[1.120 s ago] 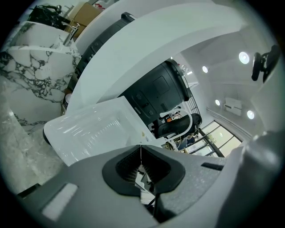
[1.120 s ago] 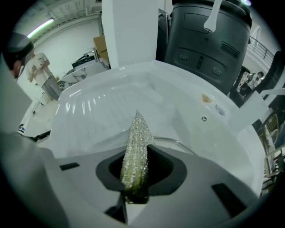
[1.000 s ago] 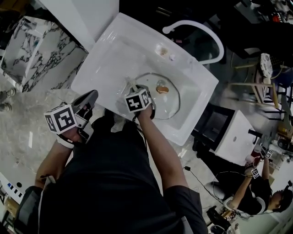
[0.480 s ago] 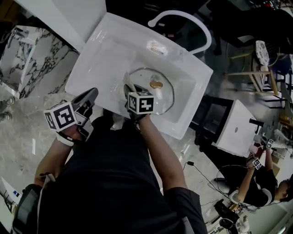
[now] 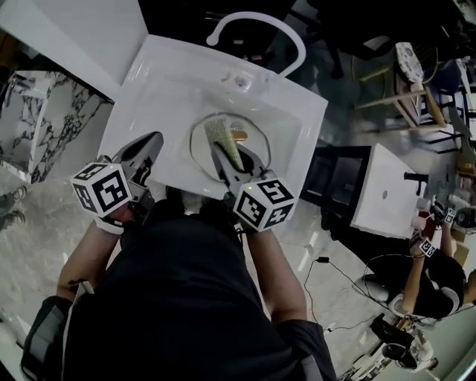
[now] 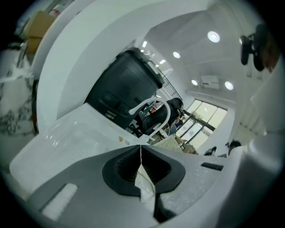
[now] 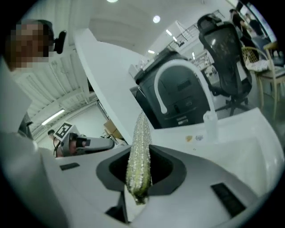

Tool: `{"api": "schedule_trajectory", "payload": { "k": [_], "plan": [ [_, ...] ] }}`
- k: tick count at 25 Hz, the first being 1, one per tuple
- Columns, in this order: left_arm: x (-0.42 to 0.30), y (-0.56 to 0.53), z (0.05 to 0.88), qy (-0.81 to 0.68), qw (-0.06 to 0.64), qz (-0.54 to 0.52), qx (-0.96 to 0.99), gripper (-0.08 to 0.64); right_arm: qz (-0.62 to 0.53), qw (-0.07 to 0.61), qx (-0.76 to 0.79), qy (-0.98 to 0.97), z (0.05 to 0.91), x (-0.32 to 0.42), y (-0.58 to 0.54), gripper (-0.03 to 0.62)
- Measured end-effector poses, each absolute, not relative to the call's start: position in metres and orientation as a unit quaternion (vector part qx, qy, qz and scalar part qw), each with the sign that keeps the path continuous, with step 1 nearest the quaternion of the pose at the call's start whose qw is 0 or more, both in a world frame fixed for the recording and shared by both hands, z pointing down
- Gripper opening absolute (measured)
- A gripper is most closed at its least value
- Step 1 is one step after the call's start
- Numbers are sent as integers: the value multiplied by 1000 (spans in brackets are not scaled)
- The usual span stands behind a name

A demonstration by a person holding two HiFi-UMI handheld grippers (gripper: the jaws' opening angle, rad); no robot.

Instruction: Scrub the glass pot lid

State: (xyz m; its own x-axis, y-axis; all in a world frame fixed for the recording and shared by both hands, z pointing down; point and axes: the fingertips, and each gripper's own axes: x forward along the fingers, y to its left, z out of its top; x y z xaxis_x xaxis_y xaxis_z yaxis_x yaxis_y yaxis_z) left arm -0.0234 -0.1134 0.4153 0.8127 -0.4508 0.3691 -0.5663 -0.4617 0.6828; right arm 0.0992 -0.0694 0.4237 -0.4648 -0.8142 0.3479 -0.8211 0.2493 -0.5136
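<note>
The glass pot lid [image 5: 199,141] lies flat in the white sink [image 5: 149,74], its brass knob [image 5: 239,135] near the middle. My right gripper [image 5: 223,158] is over the lid, shut on a green-yellow sponge [image 5: 222,138] that points toward the faucet. In the right gripper view the sponge [image 7: 140,129] stands edge-on between the jaws of the right gripper [image 7: 141,150]. My left gripper [image 5: 151,145] hovers at the sink's near-left rim, shut, apart from the lid. In the left gripper view the left gripper [image 6: 140,150] shows its jaws pressed together.
A white arched faucet [image 5: 256,18] rises at the sink's far rim, with small items [image 5: 242,80] on the ledge below it. A marble-patterned counter [image 5: 44,111] stands to the left, a white cabinet [image 5: 387,197] to the right. Another person [image 5: 439,275] with grippers is at the lower right.
My right gripper has drawn back toward me and risen off the lid, and the sponge now shows above it. The left gripper has hardly moved. The head view has shifted.
</note>
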Motion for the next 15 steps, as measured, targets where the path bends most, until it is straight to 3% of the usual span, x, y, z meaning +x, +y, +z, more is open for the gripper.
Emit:
{"api": "schedule_trajectory", "payload": {
  "k": [4, 7, 11, 15],
  "plan": [
    [8, -111, 360, -284, 255, 82, 921, 2, 185, 11, 570, -800, 351, 120, -68, 66],
    [28, -104, 335, -271, 166, 85, 944, 2, 97, 12, 598, -796, 311, 130, -61, 66],
    [40, -94, 314, -272, 107, 67, 954, 2, 36, 24, 626, -778, 297, 141, -47, 66],
    [41, -93, 310, -284, 107, 45, 952, 2, 49, 11, 629, -775, 299, 146, -40, 66]
  ]
}}
